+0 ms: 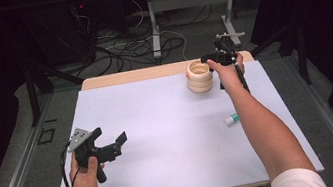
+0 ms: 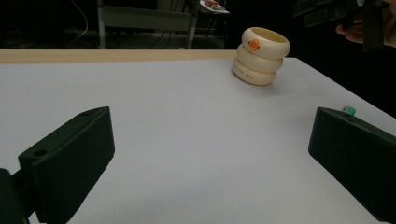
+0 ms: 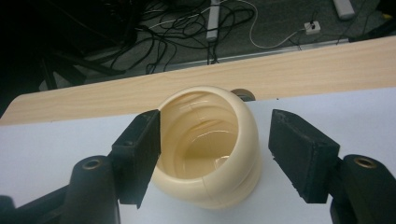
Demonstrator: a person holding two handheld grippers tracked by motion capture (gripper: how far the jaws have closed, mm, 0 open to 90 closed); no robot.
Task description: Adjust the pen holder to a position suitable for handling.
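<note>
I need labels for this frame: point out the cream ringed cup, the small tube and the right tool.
cream ringed cup [image 2: 260, 57], left gripper view, on its side wall.
small tube [image 1: 232, 119], high view, on its white body.
right tool [image 3: 215, 154], right gripper view, midway between its jaws.

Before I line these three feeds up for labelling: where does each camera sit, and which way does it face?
High view: above the person's side, looking forward and down on the table; both forearms show, with the left gripper and right gripper.
Left gripper view: rides on the left gripper, looking low across the table between its open jaws.
Right gripper view: on the right gripper, looking down into the cream ringed cup, one jaw inside its rim, one outside, a gap still showing.
All three share the cream ringed cup.
</note>
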